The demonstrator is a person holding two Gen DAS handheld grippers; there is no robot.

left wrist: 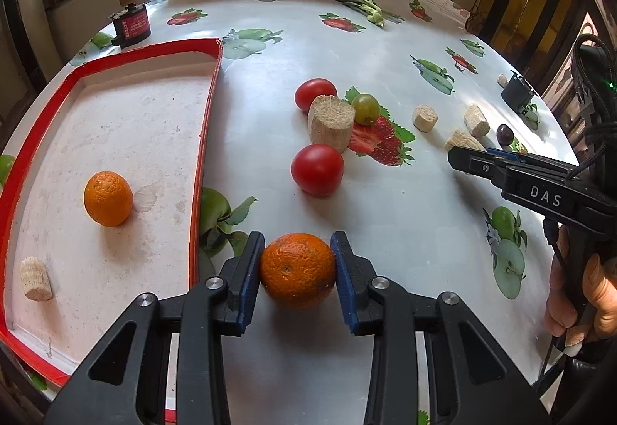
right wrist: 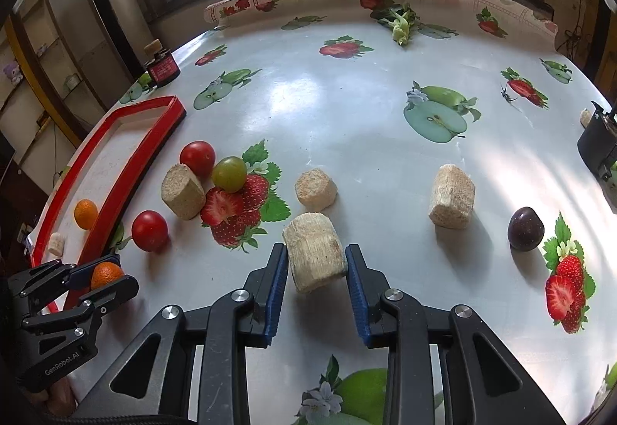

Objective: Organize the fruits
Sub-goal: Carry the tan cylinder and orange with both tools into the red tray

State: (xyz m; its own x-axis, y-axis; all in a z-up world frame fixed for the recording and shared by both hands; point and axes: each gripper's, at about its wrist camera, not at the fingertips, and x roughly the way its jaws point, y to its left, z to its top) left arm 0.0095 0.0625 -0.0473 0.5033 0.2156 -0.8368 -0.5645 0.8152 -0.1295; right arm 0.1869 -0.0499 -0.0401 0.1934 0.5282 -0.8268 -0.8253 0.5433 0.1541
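Fruit lay on both sides of us, so we went from the left. At the far left stood the red-rimmed tray [left wrist: 208, 109], and in it we saw one orange [left wrist: 108, 198] and a small corn piece [left wrist: 36, 278] near its front corner. Behind the tray, at the table's edge, was a small black and red device [left wrist: 131, 25] with a cork-like cap.

Just right of the tray's rim our left gripper [left wrist: 297, 265] had its blue pads pressed on both sides of a second orange [left wrist: 297, 270], which sat on the tablecloth [left wrist: 385, 39] outside the tray. Beyond it we saw a red tomato [left wrist: 317, 170], then a thick corn piece [left wrist: 331, 122] touching another red tomato [left wrist: 314, 93] and a green tomato [left wrist: 366, 109].

Further right, our right gripper [right wrist: 317, 267] was pinching a corn section [right wrist: 314, 251] between its pads; the piece stood tilted on the cloth. Behind it lay a shorter corn piece [right wrist: 315, 189], and to the right a taller corn piece [right wrist: 452, 195] stood upright. Well right of that sat a dark plum [right wrist: 525, 228], beside a printed strawberry. At the far right edge was a black device [right wrist: 597, 147], and a leafy green vegetable [right wrist: 401, 25] lay at the back of the table.
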